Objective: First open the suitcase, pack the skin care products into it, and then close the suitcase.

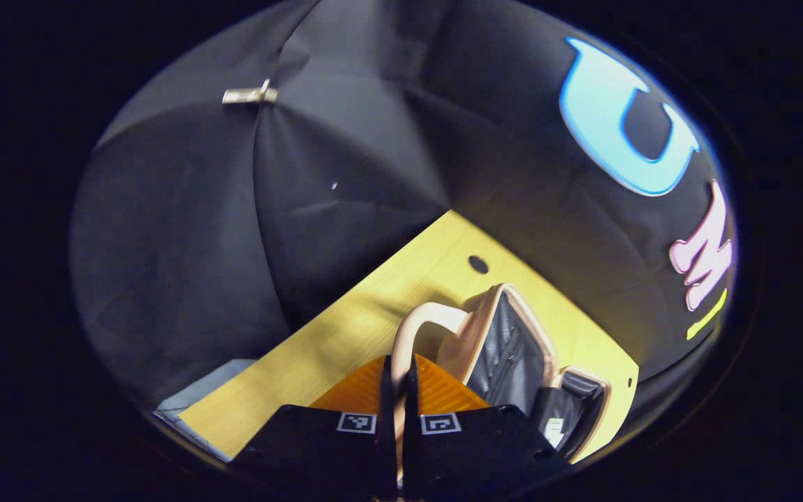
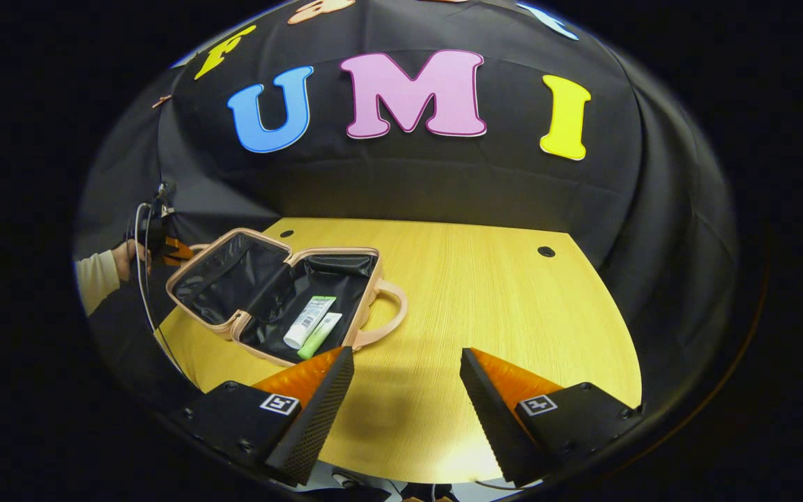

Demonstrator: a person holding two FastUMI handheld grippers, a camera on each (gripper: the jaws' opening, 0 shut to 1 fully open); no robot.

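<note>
The beige suitcase (image 2: 332, 252) lies open on the wooden table (image 2: 513, 314), its lid tilted back to the left. A white tube (image 2: 309, 321) and a green tube (image 2: 322, 335) rest side by side in its black-lined base. My left gripper (image 1: 396, 366) is shut on the lid's beige handle (image 1: 421, 317), beside the lid (image 1: 513, 348) standing on edge. From the right gripper view, that left gripper (image 2: 164, 244) sits at the lid's far side. My right gripper (image 2: 407, 362) hangs open over the table, just right of the base's front handle (image 2: 391, 314), holding nothing.
A person's hand (image 2: 123, 258) and light sleeve (image 2: 95, 279) hold the left gripper at the table's left edge. Bare wood stretches right of the suitcase, with small round holes (image 2: 546, 252) near the back. Black cloth walls close the back and sides.
</note>
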